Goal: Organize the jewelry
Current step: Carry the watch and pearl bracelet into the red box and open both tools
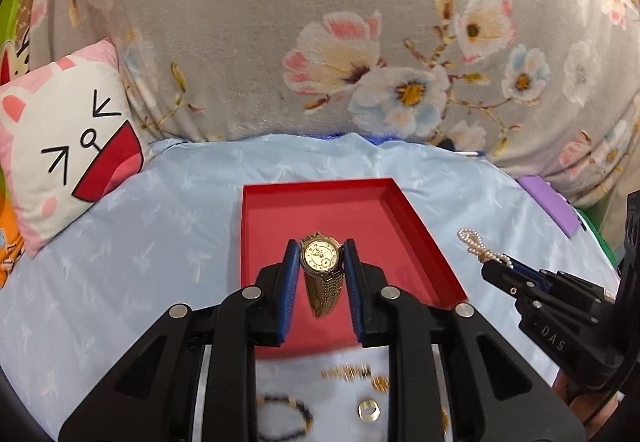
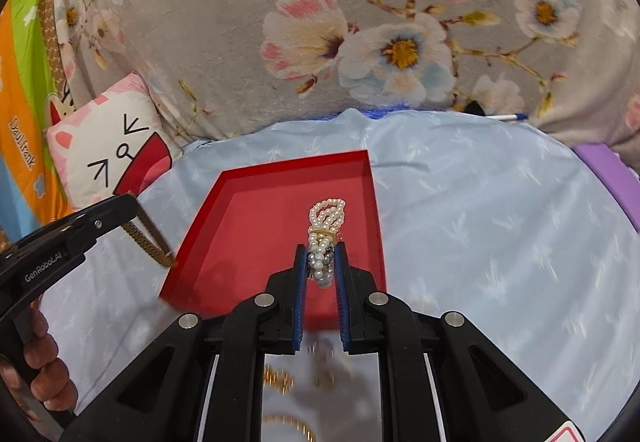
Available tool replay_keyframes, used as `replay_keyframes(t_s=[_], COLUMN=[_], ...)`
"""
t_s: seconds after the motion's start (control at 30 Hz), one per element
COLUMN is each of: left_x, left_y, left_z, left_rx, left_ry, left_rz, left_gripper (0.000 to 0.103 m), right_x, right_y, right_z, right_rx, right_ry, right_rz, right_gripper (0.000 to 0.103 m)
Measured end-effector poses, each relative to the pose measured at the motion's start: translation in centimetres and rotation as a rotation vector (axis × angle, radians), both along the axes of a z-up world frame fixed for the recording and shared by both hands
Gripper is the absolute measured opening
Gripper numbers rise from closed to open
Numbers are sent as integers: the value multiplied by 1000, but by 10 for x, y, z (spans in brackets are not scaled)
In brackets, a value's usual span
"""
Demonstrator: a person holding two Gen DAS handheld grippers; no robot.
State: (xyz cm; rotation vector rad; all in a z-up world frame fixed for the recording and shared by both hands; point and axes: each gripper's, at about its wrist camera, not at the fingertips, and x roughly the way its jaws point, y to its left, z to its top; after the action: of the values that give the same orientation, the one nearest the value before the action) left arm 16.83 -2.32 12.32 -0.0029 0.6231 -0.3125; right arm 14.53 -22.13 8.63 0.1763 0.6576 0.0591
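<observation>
Gold watch [image 1: 322,256] pinched in left gripper [image 1: 321,262], pearl bracelet [image 2: 325,238] clamped in right gripper [image 2: 322,266], both mid-frame over red tray [image 1: 416,218]; risk: dangling band or pearls snagging tray rim.

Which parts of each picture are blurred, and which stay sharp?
Left wrist view: the gold watch is sharp; the loose jewelry on the blue cloth is smeared. Right wrist view: the pearl bracelet is crisp, the pieces below blurred.

Blue-sheeted bed [image 1: 160,226]: red tray [image 1: 320,210], pillow [image 1: 68,138].
</observation>
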Motion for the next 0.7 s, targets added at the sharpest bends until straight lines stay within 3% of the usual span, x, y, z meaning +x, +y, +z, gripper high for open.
replay_keyframes(t_s=[0.17,0.4,0.6,0.7], left_x=[71,137,163,166], left_y=[-11,-20,-23,-21], left_z=[-16,-50,-73,-77], left_rx=[-1,36,54,46], left_ry=[46,109,165,162], left_rz=[18,28,28,38], left_gripper=[22,22,22,23], right_x=[76,155,179,178], right_y=[2,1,4,4], right_z=[-13,-42,-63,-62], right_rx=[29,47,26,25], right_ry=[74,179,262,251], right_rz=[30,23,28,29], right_gripper=[12,12,14,16])
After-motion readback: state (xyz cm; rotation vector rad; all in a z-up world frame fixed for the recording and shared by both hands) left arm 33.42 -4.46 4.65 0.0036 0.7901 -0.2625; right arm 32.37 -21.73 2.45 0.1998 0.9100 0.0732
